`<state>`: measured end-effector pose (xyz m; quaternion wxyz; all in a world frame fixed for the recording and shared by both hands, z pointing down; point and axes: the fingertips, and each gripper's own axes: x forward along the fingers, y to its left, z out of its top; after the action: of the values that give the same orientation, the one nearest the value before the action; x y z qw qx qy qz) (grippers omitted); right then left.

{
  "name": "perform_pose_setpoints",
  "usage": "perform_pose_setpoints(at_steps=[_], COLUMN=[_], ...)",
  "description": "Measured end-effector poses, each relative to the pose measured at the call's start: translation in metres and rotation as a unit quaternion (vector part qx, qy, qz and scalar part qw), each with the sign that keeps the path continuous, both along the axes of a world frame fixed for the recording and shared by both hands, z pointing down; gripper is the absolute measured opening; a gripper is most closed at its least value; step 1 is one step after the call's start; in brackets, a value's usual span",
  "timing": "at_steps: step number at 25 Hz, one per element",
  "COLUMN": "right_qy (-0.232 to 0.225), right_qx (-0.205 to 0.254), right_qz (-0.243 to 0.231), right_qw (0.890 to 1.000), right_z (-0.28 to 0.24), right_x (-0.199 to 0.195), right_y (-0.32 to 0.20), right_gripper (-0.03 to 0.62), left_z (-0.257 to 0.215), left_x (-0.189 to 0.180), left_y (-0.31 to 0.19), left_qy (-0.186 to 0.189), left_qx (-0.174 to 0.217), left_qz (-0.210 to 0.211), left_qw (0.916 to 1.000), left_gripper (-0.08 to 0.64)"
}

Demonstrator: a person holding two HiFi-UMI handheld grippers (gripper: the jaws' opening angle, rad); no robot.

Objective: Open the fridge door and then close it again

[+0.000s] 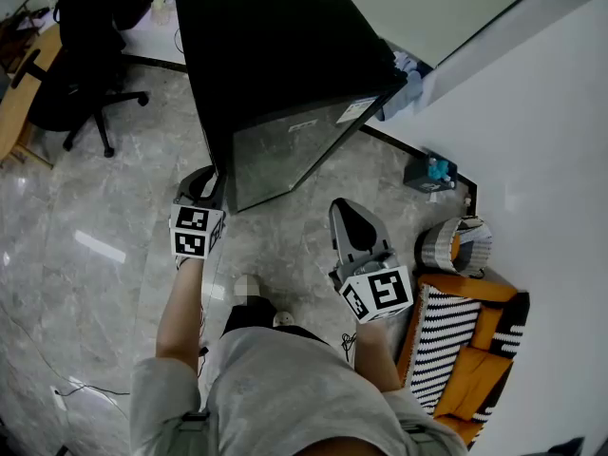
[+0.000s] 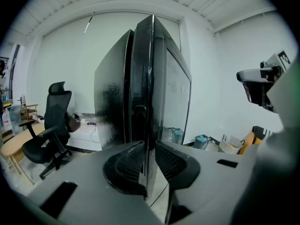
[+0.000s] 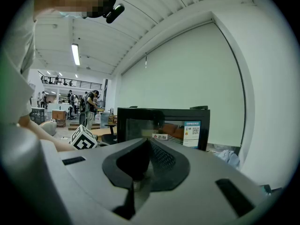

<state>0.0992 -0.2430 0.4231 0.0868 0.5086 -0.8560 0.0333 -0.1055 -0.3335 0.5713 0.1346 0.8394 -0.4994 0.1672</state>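
The black fridge (image 1: 275, 55) stands on the floor ahead of me, its glass door (image 1: 294, 150) facing me. In the left gripper view the door's free vertical edge (image 2: 149, 78) runs between the jaws, a little off the black body (image 2: 112, 102). My left gripper (image 1: 211, 183) (image 2: 149, 161) is at that edge, with a pad on each side, shut on it. My right gripper (image 1: 344, 209) (image 3: 147, 146) hangs in front of the door's right part, apart from it, pads together and holding nothing. It looks at the fridge (image 3: 161, 128).
A black office chair (image 1: 81, 74) (image 2: 51, 125) and a wooden table (image 1: 19, 93) stand to the left. A white wall (image 1: 551, 160) runs close on the right, with a teal box (image 1: 432, 171), a basket (image 1: 456, 243) and a striped orange seat (image 1: 465, 340) along it.
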Motion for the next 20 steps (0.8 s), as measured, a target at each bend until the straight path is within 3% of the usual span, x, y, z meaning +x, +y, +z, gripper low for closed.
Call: perform_pose_setpoints(at_steps=[15,20], right_qy=[-0.001,-0.005], right_qx=[0.005,0.008], right_qz=[-0.003,-0.014], right_qw=[1.0,1.0], right_z=[-0.004,-0.007], right_x=[-0.002,-0.006], right_y=[0.006,0.011], right_gripper=[0.026,0.026], left_z=[-0.004,-0.026], left_x=[-0.007,-0.01], left_y=[0.0,0.022], left_qy=[0.011,0.022], left_qx=[0.0,0.032], left_qz=[-0.018,-0.023], left_qw=[0.9998,0.999], left_gripper=[0.071,0.025])
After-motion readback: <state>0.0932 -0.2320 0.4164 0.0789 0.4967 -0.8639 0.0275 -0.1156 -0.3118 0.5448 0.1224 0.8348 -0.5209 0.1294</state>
